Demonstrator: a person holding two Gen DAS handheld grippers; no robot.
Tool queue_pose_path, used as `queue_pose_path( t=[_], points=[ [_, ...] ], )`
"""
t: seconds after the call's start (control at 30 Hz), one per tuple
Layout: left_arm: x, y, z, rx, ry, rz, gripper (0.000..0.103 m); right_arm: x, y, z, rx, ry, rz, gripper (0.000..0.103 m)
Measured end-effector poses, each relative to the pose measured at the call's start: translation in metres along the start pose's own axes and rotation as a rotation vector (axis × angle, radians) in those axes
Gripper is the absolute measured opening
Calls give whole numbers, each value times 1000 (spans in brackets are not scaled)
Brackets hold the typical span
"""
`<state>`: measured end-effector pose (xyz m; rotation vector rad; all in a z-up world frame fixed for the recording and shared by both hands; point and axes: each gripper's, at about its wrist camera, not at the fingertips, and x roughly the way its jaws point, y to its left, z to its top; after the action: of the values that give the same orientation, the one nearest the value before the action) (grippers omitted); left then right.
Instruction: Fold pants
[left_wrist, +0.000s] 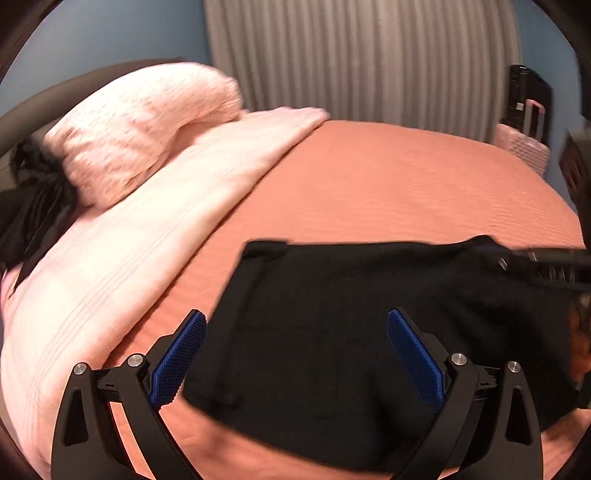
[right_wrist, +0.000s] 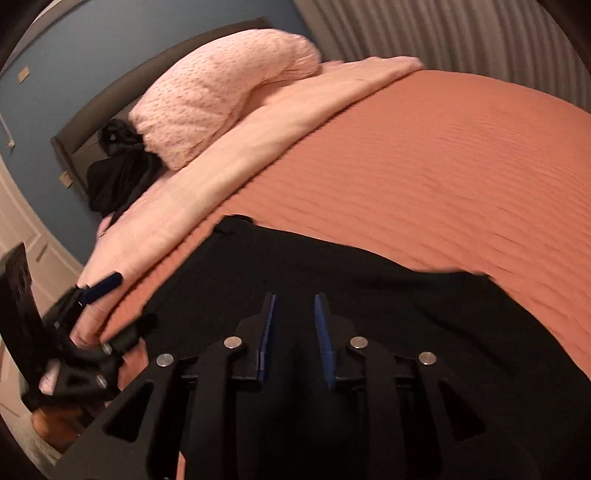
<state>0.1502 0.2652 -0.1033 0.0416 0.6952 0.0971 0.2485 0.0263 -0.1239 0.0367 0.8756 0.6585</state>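
Left gripper (left_wrist: 295, 332) angled down over the bed, jaws spread wide, blue knurled pads (left_wrist: 181, 354) clear of any cloth; nothing held. Black pants (left_wrist: 351, 314) lie below and between its fingers, flat on the orange bedspread (left_wrist: 388, 184), in a roughly rectangular folded shape with a seam or waistband edge along the left side. Right gripper (right_wrist: 293, 328) also tilted down, close over the same pants (right_wrist: 369, 295); jaws only narrowly parted, a slim gap between the blue pads (right_wrist: 266, 332). Dark cloth lies right beneath, but whether any sits pinched in the gap I cannot tell; both views are blurred. In the right wrist view the left gripper (right_wrist: 99, 314) shows at the lower left edge, just off the near-left corner of the pants, with part of a hand (right_wrist: 88, 332) around its grip. In the left wrist view the right gripper (left_wrist: 546, 266) enters at the far right, over the pants' right end. Bedspread is ribbed, matte, woven. A pale pink quilt (left_wrist: 129, 240) with stitched lines is folded back along the head of the bed; a pink knitted pillow (left_wrist: 147, 129) rests on it. Beside the pillow, a crumpled heap of black cloth (right_wrist: 118, 173) against the dark headboard (right_wrist: 81, 118). Grey pleated curtain (left_wrist: 351, 55) behind; blue wall (right_wrist: 74, 55).
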Motion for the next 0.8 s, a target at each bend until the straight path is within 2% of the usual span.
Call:
queue_pose_path(
  t=[0.03, 0.1, 0.13, 0.2, 0.23, 0.27, 0.3, 0.33, 0.37, 0.43, 0.47, 0.5, 0.53, 0.57, 0.6, 0.63, 0.67, 0.7, 0.73, 0.77, 0.8],
  points=[
    [4, -18, 9, 37, -13, -18, 98, -12, -24, -8, 23, 10, -62, 22],
    [23, -44, 25, 93, 11, -59, 98, -9, -54, -12, 99, 40, -79, 22],
    [40, -62, 33, 119, 46, -84, 98, -3, -67, -13, 136, 75, -51, 22],
    [78, -88, 39, 138, 121, -104, 98, 13, -97, -16, 146, 158, -95, 18],
    [101, -101, 40, 145, 194, -95, 98, 8, -109, -18, 137, 149, -106, 1],
    [120, -111, 37, 162, 254, -73, 97, -12, -127, -23, 156, 125, -213, 1],
    [131, -117, 34, 173, 283, -46, 98, -35, -141, -28, 190, 87, -268, 2],
    [131, -117, 36, 167, 264, -35, 98, -61, -152, -35, 227, 45, -294, 8],
    [128, -116, 40, 161, 240, -13, 98, -91, -162, -50, 246, 6, -293, 8],
    [130, -117, 45, 156, 246, 32, 98, -116, -174, -82, 206, 59, -304, 9],
    [127, -116, 47, 146, 249, 61, 97, -125, -186, -108, 170, 123, -370, 10],
    [118, -118, 50, 144, 238, 84, 97, -142, -205, -134, 180, 147, -453, 9],
    [109, -120, 51, 146, 221, 87, 97, -161, -216, -146, 219, 106, -439, 7],
    [92, -128, 54, 151, 192, 66, 97, -196, -235, -164, 329, 59, -489, 11],
    [76, -135, 55, 159, 164, 49, 97, -218, -244, -175, 388, 40, -557, 13],
    [58, -148, 57, 170, 129, 34, 97, -238, -248, -186, 417, 8, -573, 13],
    [39, -166, 58, 188, 86, 2, 98, -251, -249, -198, 402, 18, -564, 13],
    [25, -185, 56, 208, 62, -27, 98, -253, -249, -206, 352, 75, -596, 15],
    [12, -205, 52, 235, 47, -47, 98, -255, -254, -216, 291, 136, -664, 21],
    [-3, -232, 45, 271, 23, -64, 98, -269, -266, -233, 265, 170, -778, 21],
    [-14, -255, 38, 303, 5, -71, 98, -289, -279, -246, 321, 155, -834, 21]
  ],
)
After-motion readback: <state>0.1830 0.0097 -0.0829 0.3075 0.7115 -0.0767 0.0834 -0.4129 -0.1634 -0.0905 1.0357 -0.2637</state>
